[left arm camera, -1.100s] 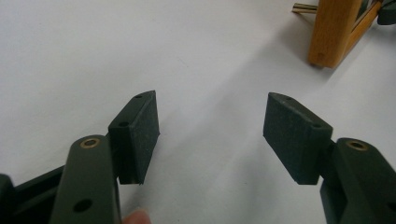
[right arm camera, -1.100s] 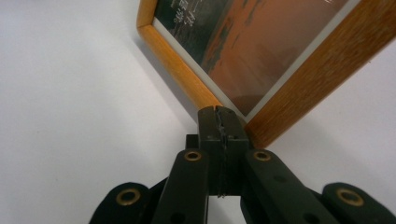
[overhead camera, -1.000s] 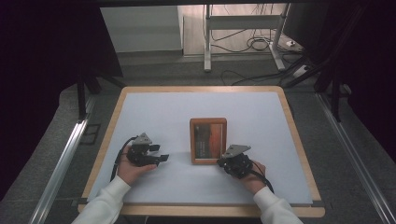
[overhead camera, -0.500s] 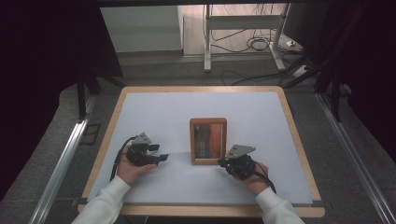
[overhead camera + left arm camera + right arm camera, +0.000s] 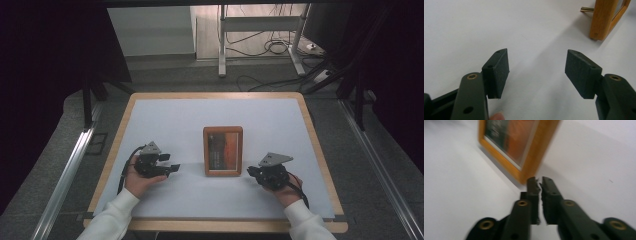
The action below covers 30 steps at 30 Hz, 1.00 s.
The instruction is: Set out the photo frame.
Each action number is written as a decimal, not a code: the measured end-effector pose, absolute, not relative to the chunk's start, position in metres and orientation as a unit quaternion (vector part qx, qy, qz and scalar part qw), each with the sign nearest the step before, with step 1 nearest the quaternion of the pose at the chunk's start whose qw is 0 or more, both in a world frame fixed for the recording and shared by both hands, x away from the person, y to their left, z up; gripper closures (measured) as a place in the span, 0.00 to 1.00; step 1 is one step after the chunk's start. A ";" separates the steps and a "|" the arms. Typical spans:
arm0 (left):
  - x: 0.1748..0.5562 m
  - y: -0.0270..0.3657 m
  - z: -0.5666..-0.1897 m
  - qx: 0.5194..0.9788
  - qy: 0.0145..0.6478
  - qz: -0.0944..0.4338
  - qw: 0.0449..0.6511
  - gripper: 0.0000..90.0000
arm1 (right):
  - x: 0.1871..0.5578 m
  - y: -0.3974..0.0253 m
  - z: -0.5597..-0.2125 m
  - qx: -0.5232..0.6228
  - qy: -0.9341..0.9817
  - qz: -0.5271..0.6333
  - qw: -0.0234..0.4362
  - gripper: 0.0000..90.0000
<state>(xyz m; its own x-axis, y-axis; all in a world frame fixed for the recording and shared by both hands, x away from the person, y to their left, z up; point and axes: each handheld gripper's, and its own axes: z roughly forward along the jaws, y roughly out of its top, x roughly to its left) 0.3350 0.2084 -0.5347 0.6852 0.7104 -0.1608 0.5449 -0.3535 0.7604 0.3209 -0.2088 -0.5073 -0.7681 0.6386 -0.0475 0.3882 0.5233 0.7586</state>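
Observation:
A wooden picture frame (image 5: 223, 151) with a dark, reddish picture stands upright at the middle of the white table top (image 5: 210, 120). To its left lies my left gripper (image 5: 172, 168), open and holding nothing, its jaws pointing right toward the frame. In the left gripper view, the gripper (image 5: 537, 67) has wide-apart pads over bare white surface, and the frame's corner (image 5: 602, 20) is at the upper right. My right gripper (image 5: 250, 171) sits just right of the frame's lower right corner. In the blurred right gripper view, the gripper (image 5: 539, 182) is shut with nothing between the pads, tips close to the frame's edge (image 5: 541, 152).
The table has a light wooden rim (image 5: 215, 226). A small brass pin (image 5: 586, 9) pokes out behind the frame's foot. Beyond the far edge, a metal stand (image 5: 222, 45) and cables (image 5: 272, 47) are on the floor.
My right gripper has shifted a little to the right, away from the frame's corner, and its view is motion-blurred. The left gripper and the frame have stayed put.

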 end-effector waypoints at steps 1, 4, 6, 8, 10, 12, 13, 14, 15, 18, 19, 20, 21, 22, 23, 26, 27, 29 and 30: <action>0.334 0.208 -0.534 0.816 0.384 0.100 0.420 0.39 | 0.321 -0.213 -0.508 0.306 0.854 0.386 0.169 0.77; 0.332 0.207 -0.533 0.815 0.384 0.108 0.420 0.39 | 0.320 -0.228 -0.511 0.339 0.836 0.393 0.178 0.53; 0.330 0.206 -0.533 0.813 0.387 0.109 0.421 0.39 | 0.319 -0.238 -0.512 0.356 0.826 0.400 0.174 0.45; 0.327 0.206 -0.533 0.813 0.386 0.113 0.421 0.39 | 0.318 -0.247 -0.511 0.368 0.821 0.398 0.176 0.40; 0.324 0.206 -0.533 0.812 0.388 0.114 0.420 0.39 | 0.316 -0.256 -0.512 0.379 0.814 0.401 0.180 0.37; 0.321 0.207 -0.533 0.810 0.391 0.114 0.421 0.39 | 0.314 -0.266 -0.513 0.388 0.810 0.401 0.182 0.36; 0.319 0.207 -0.533 0.809 0.393 0.115 0.421 0.39 | 0.313 -0.270 -0.514 0.392 0.807 0.402 0.184 0.36; 0.318 0.208 -0.532 0.809 0.393 0.116 0.421 0.39 | 0.313 -0.274 -0.514 0.396 0.805 0.402 0.185 0.35; 0.316 0.208 -0.532 0.808 0.394 0.117 0.421 0.39 | 0.312 -0.277 -0.515 0.398 0.804 0.401 0.187 0.35; 0.313 0.208 -0.532 0.808 0.397 0.119 0.420 0.39 | 0.311 -0.285 -0.515 0.403 0.802 0.396 0.194 0.33; 0.312 0.208 -0.533 0.808 0.397 0.118 0.419 0.39 | 0.311 -0.288 -0.515 0.406 0.800 0.398 0.194 0.33; 0.312 0.208 -0.533 0.808 0.397 0.119 0.419 0.39 | 0.311 -0.289 -0.515 0.408 0.798 0.400 0.194 0.33; 0.312 0.208 -0.533 0.808 0.397 0.119 0.418 0.39 | 0.311 -0.290 -0.515 0.409 0.796 0.400 0.195 0.33; 0.312 0.207 -0.533 0.808 0.397 0.119 0.418 0.39 | 0.311 -0.291 -0.515 0.411 0.796 0.400 0.194 0.33; 0.312 0.207 -0.534 0.808 0.397 0.119 0.418 0.39 | 0.312 -0.291 -0.516 0.412 0.795 0.400 0.194 0.33; 0.313 0.207 -0.534 0.810 0.395 0.117 0.417 0.39 | 0.313 -0.291 -0.516 0.411 0.796 0.398 0.197 0.33; 0.313 0.207 -0.535 0.811 0.395 0.117 0.416 0.39 | 0.313 -0.291 -0.517 0.410 0.797 0.398 0.196 0.33; 0.313 0.207 -0.535 0.811 0.394 0.116 0.417 0.39 | 0.313 -0.290 -0.517 0.410 0.798 0.397 0.197 0.33; 0.314 0.207 -0.535 0.811 0.394 0.116 0.417 0.39 | 0.313 -0.290 -0.517 0.410 0.797 0.396 0.197 0.33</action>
